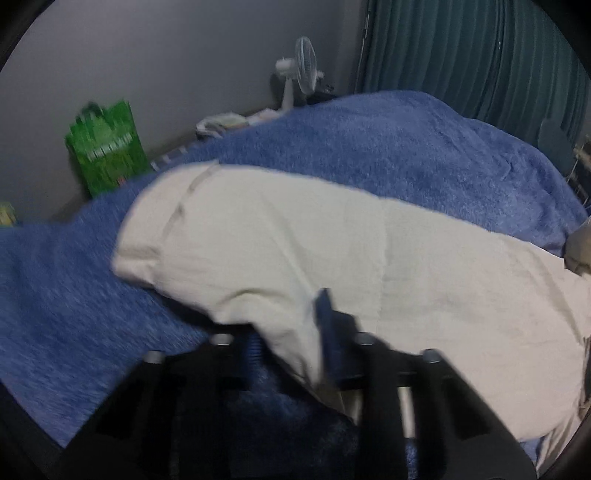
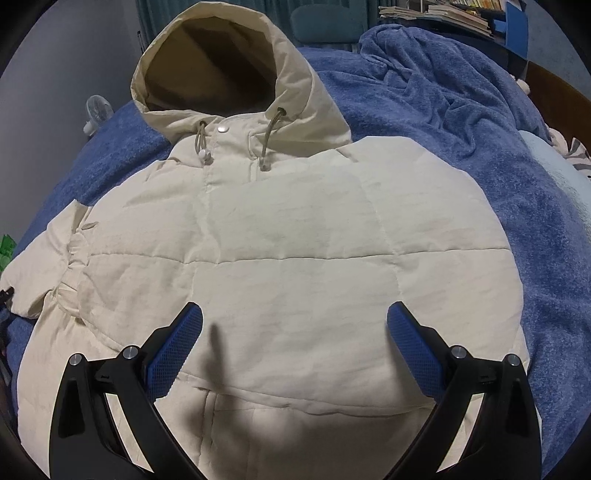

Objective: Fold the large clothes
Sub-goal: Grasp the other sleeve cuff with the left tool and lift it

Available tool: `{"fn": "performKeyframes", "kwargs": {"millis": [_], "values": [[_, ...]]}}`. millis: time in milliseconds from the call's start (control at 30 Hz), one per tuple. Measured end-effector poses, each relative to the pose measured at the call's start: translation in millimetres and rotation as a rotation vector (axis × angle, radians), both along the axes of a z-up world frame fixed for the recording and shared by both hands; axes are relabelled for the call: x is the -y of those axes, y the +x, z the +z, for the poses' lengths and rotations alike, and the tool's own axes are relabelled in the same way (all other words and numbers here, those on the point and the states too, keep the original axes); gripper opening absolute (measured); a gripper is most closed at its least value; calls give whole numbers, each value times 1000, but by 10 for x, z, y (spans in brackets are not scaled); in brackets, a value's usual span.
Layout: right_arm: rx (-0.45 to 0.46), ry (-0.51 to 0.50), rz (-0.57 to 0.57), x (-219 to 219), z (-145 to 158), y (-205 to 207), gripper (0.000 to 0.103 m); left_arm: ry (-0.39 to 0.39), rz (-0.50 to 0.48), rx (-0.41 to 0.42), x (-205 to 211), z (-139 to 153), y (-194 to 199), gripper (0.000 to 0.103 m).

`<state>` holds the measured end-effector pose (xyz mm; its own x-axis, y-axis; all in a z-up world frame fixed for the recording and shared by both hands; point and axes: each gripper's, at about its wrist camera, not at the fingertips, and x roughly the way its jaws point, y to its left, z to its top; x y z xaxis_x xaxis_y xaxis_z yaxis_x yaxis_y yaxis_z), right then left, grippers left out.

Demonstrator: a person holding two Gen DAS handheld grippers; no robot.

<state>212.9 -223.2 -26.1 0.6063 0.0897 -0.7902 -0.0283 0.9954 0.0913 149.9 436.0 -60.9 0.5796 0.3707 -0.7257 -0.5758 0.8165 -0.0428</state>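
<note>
A bed covered by a fuzzy blue blanket (image 2: 480,155) carries everything; the blanket lies flat on the near left and bunches into folds at the far right; a cream hooded puffer jacket (image 2: 288,236) lies front-up directly on it, hood (image 2: 218,62) toward the far side, one sleeve (image 1: 207,229) stretched out left.

Bed covered by blue fleece blanket (image 1: 388,147), bunched into folds at the far right in right wrist view. Grey wall (image 1: 166,55) behind, teal curtain (image 1: 480,55) beside it. White fan (image 1: 301,70) in the corner where they meet. Green bag (image 1: 105,147) against the wall. Stacked papers (image 2: 439,14) on a shelf top right. Light dim, indoor.
</note>
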Motion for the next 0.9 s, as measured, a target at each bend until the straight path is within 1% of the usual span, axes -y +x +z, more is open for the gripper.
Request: {"fn": "performKeyframes", "kwargs": {"millis": [33,133,167,233,333,433,533,633,667,767,900], "values": [[1,2,1,4,5,-5,96,19,2,9,24,58,-12,10],[-1,7,-5,15,30,-20,96,45,-12,63,130,303,-56,7],[4,18,-3,21,63,-36,96,52,-31,93,192,430,-73,7],[12,22,0,34,134,-65,96,74,-57,124,299,595,-88,6],[36,27,0,71,277,-123,96,105,-123,197,585,956,-114,6],[58,33,-4,122,409,-181,96,117,-192,261,895,1259,-136,6],[78,39,-10,190,525,-244,96,168,-299,312,1466,1550,-126,6],[92,46,-19,270,604,-288,96,217,-385,333,1993,1690,-100,6],[96,50,-25,299,622,-298,96,229,-426,343,2233,1732,-88,6],[104,69,-46,434,681,-324,96,228,-537,377,2856,1823,-60,6],[109,92,-78,615,725,-339,96,241,-681,423,3601,1876,-104,6]]}}
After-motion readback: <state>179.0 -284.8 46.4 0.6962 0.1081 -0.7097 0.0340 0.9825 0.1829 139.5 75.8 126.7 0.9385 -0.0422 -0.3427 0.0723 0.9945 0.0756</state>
